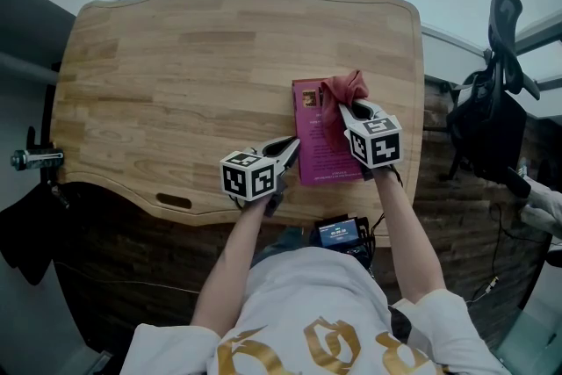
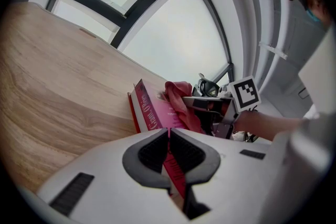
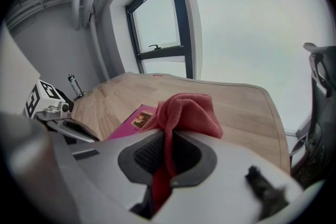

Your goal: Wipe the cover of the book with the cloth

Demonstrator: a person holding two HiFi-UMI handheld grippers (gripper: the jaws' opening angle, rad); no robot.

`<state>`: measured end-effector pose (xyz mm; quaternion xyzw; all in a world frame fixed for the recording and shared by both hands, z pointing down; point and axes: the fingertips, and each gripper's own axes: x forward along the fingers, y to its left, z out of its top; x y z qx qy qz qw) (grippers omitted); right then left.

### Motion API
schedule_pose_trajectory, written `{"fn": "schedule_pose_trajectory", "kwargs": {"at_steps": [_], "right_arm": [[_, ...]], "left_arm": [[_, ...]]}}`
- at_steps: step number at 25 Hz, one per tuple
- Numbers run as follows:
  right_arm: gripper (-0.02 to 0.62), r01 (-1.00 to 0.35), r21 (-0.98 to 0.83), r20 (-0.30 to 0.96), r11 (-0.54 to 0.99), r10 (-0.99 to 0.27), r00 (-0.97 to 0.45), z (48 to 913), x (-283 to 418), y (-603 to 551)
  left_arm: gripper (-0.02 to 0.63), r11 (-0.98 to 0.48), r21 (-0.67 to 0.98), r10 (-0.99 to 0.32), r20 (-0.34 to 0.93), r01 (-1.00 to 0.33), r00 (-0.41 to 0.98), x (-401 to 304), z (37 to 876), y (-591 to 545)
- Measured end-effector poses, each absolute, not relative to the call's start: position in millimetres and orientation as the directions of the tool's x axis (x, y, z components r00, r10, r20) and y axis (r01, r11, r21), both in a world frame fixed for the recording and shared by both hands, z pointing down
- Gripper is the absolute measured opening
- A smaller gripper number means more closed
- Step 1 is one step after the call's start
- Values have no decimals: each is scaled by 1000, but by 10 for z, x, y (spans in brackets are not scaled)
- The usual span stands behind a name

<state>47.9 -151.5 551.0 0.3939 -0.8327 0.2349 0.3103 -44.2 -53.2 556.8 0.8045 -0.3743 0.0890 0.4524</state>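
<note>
Your left hand-held gripper [image 1: 292, 147] pinches the book [image 1: 323, 149] by its edge, and the right hand-held gripper [image 1: 347, 110] clamps the cloth [image 1: 344, 88]. Wipe hard and the book could slip free.

The book [image 1: 323, 140] lies on the near right part of the surface [image 1: 176, 75]. The cloth [image 1: 345, 90] sits on the book's far right corner, pinched between the jaws of the right gripper [image 1: 349, 111]. The left gripper [image 1: 292, 145] is at the book's near left corner, with its jaws clamped on the cover's edge. A chair [image 1: 492, 110] stands to the right of the surface.
</note>
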Motion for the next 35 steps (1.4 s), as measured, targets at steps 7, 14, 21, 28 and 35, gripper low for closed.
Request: {"fn": "schedule_pose_trajectory", "kwargs": {"at_steps": [7,14,21,28,35], "right_arm": [[40,-794,-139,706,591,-503,-498,5518,432,-1522],[40,-782,-128,709,610,-495,-502,5509,360,-1516],[40,-760,-103,710,642,-488,-508,5512,255,-1503],[40,-737,-90,710,670,-475,-519,5508,132,-1465],[40,-724,-91,709,684,-466,-529,5506,61,-1414]], "left_arm": [[23,-310,663,-521,481,-681,705,-442,5581,-532],[25,-315,663,-519,479,-679,708,-428,5574,-529],[25,-313,663,-519,480,-680,707,-430,5578,-529],[24,-312,662,-520,481,-681,706,-440,5578,-528],[23,-311,663,-522,480,-681,705,-439,5573,-533]]}}
